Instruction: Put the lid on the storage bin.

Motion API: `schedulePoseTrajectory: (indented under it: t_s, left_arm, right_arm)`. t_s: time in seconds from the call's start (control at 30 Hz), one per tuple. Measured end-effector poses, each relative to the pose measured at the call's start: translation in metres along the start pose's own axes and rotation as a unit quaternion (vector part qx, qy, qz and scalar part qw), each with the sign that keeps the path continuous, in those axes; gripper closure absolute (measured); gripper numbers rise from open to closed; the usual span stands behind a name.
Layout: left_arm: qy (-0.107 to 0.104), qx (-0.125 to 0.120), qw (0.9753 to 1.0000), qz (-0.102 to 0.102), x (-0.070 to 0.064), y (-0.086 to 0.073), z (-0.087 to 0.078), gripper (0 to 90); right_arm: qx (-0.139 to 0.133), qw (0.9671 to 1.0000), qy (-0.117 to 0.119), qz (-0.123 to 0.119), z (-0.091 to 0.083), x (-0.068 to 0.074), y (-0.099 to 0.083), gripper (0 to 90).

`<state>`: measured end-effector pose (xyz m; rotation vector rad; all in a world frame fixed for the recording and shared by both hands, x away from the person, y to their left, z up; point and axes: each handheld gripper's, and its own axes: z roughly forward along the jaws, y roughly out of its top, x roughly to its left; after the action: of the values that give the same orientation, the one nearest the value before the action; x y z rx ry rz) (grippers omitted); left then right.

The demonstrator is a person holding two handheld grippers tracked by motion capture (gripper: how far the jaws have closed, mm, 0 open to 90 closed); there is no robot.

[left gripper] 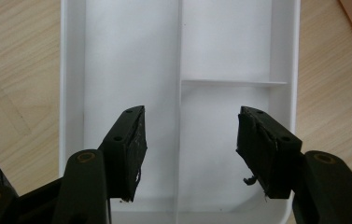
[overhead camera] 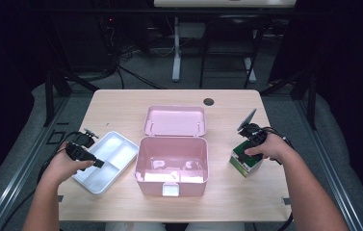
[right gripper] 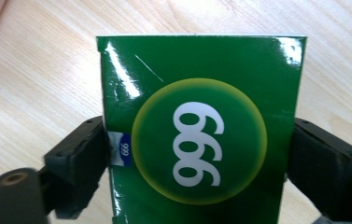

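A glossy green box (right gripper: 201, 70) printed with "999" in a yellow-ringed circle stands on the wooden table (overhead camera: 121, 108) at the right. My right gripper (right gripper: 197, 154) is shut on it, one jaw pressed to each side. From above, the green box (overhead camera: 245, 166) sits under that hand and the right gripper (overhead camera: 246, 155). At the left lies a white divided tray (left gripper: 131, 60) with bare compartments. My left gripper (left gripper: 190, 140) hovers open over its centre divider, holding nothing. In the high view the left gripper (overhead camera: 97, 163) reaches over the tray (overhead camera: 116, 147).
An open pink box (overhead camera: 172, 185) sits mid-table near the front edge, its lid (overhead camera: 174, 120) lying flat behind it. A dark round grommet (overhead camera: 209, 101) marks the table's far edge. Bare wood lies at the back left and back right.
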<state>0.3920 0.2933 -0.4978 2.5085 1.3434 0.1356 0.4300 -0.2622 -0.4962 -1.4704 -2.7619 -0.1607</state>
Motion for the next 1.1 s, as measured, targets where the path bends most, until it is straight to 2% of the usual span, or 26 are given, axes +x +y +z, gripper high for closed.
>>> schedulePoseTrajectory:
  t_s: [0.47,0.7,0.83,0.97,1.03,1.1]
  left_arm:
    - [-0.003,-0.003,1.0000,0.002,0.001,-0.001,-0.002,42.3]
    - [-0.004,-0.003,1.0000,-0.002,0.001,-0.001,-0.003,42.3]
    - [-0.005,-0.004,1.0000,-0.003,0.001,-0.002,-0.003,42.3]
    - [-0.006,-0.003,1.0000,-0.005,0.002,-0.002,-0.002,42.4]
    - [-0.005,-0.002,1.0000,-0.005,0.002,-0.002,-0.002,42.4]
    - [-0.005,-0.002,1.0000,-0.006,0.002,-0.002,-0.002,42.4]
  right_arm:
    - [0.007,0.9998,0.010,0.015,0.004,-0.004,0.000,13.5]
    - [0.009,0.9999,0.005,0.013,0.002,-0.002,0.001,14.9]
    - [0.010,0.9997,0.007,0.019,0.000,-0.003,0.000,15.5]
    - [0.006,0.9998,0.004,0.018,-0.002,-0.003,0.000,15.5]
    - [0.009,0.9999,-0.003,0.006,-0.007,-0.002,0.000,15.6]
    - [0.008,1.0000,-0.003,0.003,-0.008,-0.001,0.000,15.6]
